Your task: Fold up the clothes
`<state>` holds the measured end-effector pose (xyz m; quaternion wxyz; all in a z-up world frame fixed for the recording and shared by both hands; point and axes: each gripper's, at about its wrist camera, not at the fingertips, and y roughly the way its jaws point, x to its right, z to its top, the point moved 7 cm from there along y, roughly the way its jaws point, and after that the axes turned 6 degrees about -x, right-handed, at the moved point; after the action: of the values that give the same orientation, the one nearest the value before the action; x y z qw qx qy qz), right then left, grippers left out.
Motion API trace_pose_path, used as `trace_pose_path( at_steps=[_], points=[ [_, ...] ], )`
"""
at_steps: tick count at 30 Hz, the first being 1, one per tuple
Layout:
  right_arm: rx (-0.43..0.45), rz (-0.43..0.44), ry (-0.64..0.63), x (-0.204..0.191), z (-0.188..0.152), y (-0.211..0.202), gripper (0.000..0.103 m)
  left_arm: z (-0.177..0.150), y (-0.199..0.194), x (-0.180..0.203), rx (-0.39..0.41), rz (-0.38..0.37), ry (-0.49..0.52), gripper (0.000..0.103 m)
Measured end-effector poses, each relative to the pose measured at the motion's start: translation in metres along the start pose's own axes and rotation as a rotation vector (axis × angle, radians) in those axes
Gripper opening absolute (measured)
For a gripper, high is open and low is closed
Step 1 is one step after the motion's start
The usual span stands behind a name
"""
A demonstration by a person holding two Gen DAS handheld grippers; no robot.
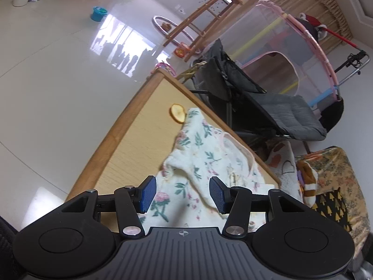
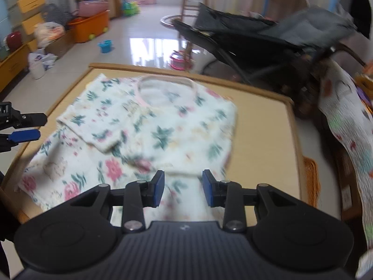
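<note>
Right wrist view shows both grippers, right (image 2: 183, 191) and left (image 2: 25, 127), with jaws apart over a floral shirt (image 2: 144, 128) on the table (image 2: 263, 126).

Beyond my wooden worktop (image 2: 263, 107) lay a glossy pale tiled floor (image 1: 58, 74) that mirrored bright window light. A dark stroller (image 1: 268, 102) stood just beside the worktop, a pink-framed mesh playpen (image 1: 279, 46) behind it. An orange storage bin (image 2: 89, 26) sat further off.

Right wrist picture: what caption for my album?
Open right tool over a flowery top with one sleeve folded in, on a wooden table.
</note>
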<state>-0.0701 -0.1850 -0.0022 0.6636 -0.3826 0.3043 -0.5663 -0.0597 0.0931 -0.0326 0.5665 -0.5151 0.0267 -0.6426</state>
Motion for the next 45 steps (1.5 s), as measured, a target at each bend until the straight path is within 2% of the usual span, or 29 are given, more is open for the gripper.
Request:
trace_pose_path(
  at_steps=[11,21,28,45],
  points=[
    [0.025,0.055,0.121,0.019,-0.048,-0.017,0.035,-0.001,0.001,0.003,-0.011,0.027,0.034,0.052],
    [0.044,0.093,0.151,0.022,-0.050,-0.015,0.035,0.030,0.009,0.014,-0.004,0.090,0.132,0.053],
    [0.046,0.099,0.157,0.022,-0.050,-0.012,0.035,0.047,0.015,0.019,-0.029,0.122,0.159,0.052],
    [0.018,0.123,0.181,0.025,-0.054,-0.003,0.035,0.036,0.043,0.022,-0.072,0.174,0.176,0.052]
  ],
)
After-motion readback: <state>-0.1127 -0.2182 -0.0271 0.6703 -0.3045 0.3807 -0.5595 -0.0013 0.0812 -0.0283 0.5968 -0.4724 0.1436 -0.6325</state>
